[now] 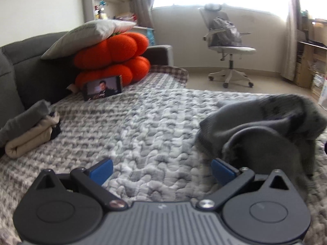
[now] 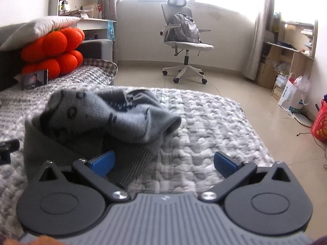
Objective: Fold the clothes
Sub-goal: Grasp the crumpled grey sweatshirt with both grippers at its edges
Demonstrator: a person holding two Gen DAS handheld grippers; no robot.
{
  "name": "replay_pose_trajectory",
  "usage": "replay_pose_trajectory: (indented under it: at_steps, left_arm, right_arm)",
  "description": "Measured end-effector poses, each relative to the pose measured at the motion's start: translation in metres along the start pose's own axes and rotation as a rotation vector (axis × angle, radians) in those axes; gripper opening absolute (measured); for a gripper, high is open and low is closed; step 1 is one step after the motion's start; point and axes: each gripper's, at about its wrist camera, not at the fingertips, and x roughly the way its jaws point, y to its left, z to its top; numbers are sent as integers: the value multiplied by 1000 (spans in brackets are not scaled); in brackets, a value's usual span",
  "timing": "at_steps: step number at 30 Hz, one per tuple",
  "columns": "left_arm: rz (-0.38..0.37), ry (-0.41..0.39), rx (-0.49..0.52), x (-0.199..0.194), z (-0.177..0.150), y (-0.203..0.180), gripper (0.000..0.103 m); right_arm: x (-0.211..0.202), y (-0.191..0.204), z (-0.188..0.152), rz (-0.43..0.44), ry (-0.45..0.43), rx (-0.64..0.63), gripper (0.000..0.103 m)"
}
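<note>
Starting on grey sweater [image 2: 106,118], crumpled at centre frame on bed [image 2: 214,122]; I am holding both jaws apart, empty; next: pinching its ribbed hem.

An office chair [image 2: 185,40] holds a backpack [image 2: 187,28]; orange cushions [image 1: 114,59] prop a phone [image 1: 103,87].

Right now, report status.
Left gripper open, empty. Right gripper open, empty. Grey sweater crumpled on blanket, unfolded. Nothing in the way.
</note>
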Motion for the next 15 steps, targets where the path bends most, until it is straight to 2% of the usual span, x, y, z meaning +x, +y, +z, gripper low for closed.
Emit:
replay_pose_trajectory:
  at_steps: [6, 12, 14, 15]
  left_arm:
    - [-80, -42, 71, -13, 10, -13, 103]
    - [-128, -60, 91, -10, 21, -24, 103]
    - [-145, -47, 94, -4, 20, -28, 103]
    - [-148, -36, 98, -1, 18, -32, 103]
  right_arm:
    - [-3, 4, 9, 24, 9, -37, 103]
    - [12, 14, 22, 107, 2, -50, 103]
    - [22, 19, 22, 137, 13, -57, 102]
    - [30, 20, 22, 158, 35, -46, 95]
